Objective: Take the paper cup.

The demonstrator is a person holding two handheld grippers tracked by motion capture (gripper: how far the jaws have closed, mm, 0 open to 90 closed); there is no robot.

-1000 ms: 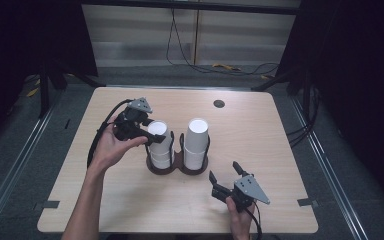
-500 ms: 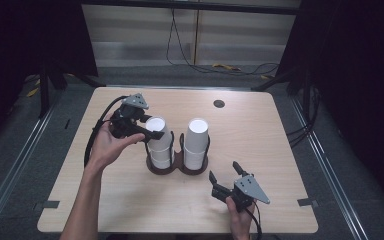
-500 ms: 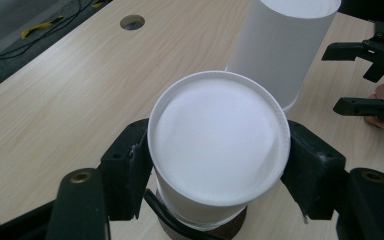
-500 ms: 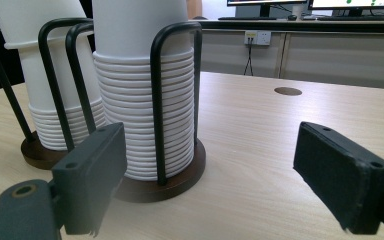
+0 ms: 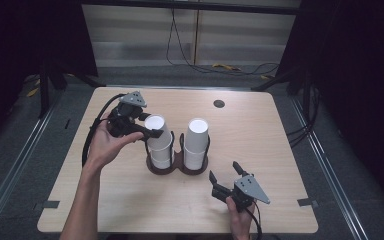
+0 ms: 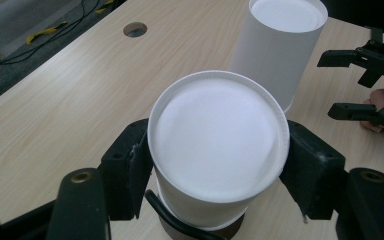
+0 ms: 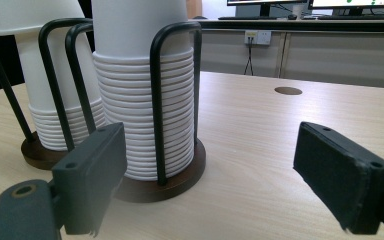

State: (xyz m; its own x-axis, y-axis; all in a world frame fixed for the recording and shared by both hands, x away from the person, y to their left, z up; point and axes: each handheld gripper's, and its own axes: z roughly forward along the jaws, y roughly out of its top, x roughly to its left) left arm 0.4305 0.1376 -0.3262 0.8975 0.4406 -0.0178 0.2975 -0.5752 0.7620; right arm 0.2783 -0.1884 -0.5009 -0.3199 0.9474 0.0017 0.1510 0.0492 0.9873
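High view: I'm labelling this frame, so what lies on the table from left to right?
Left gripper → left cup stack → right cup stack → right gripper.

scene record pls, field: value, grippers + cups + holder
left gripper: jaws on both sides of the top cup, pads at its wall
top cup: upside down, uppermost of the left stack
right stack: upside-down white cups, untouched
cup holder: dark round bases, black wire loops, both stacks in it
right gripper: open, holds nothing, on the table near the holder
table: light wood, round hole at far side
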